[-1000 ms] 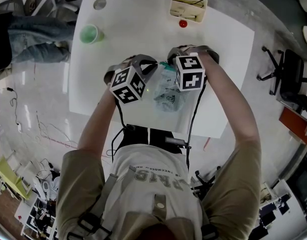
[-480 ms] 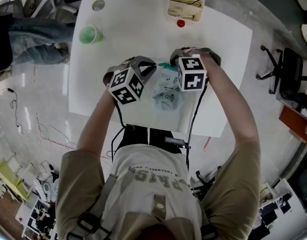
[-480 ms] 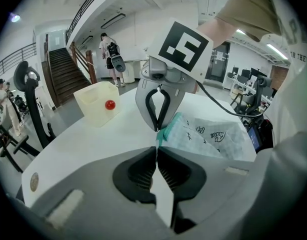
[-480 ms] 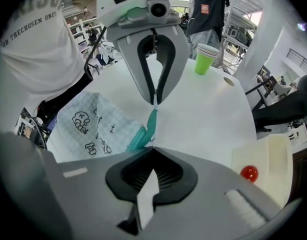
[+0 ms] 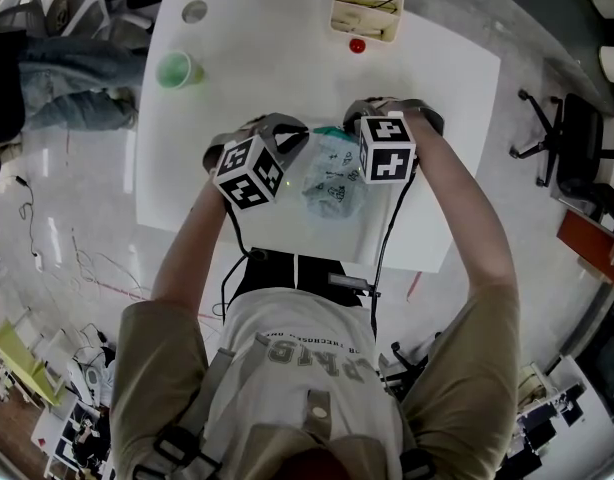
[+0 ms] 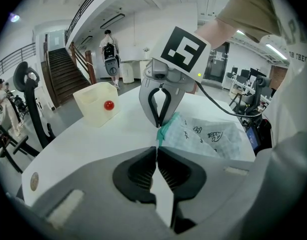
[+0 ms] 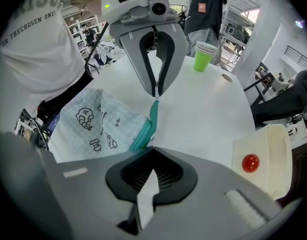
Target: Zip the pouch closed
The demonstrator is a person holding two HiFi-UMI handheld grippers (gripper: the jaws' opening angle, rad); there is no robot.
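Teal zip tape [image 7: 152,115] is being pinched by both pairs of closed jaws, left gripper [image 7: 156,94] facing right gripper [image 7: 152,149]. The pouch [image 7: 101,124] is lying on the white table [image 5: 257,58], well apart from the green cup [image 5: 176,68].

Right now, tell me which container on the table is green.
The cup at the table's far left; the bin is cream, the pouch pale and printed with a teal edge.

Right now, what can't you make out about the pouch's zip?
Zip pull: head view, marker cubes cover it; gripper views, the left gripper and right gripper pinch shut over that spot.
How far the teal zip edge is closed: seen edge-on.
Pouch contents: fabric hides them.
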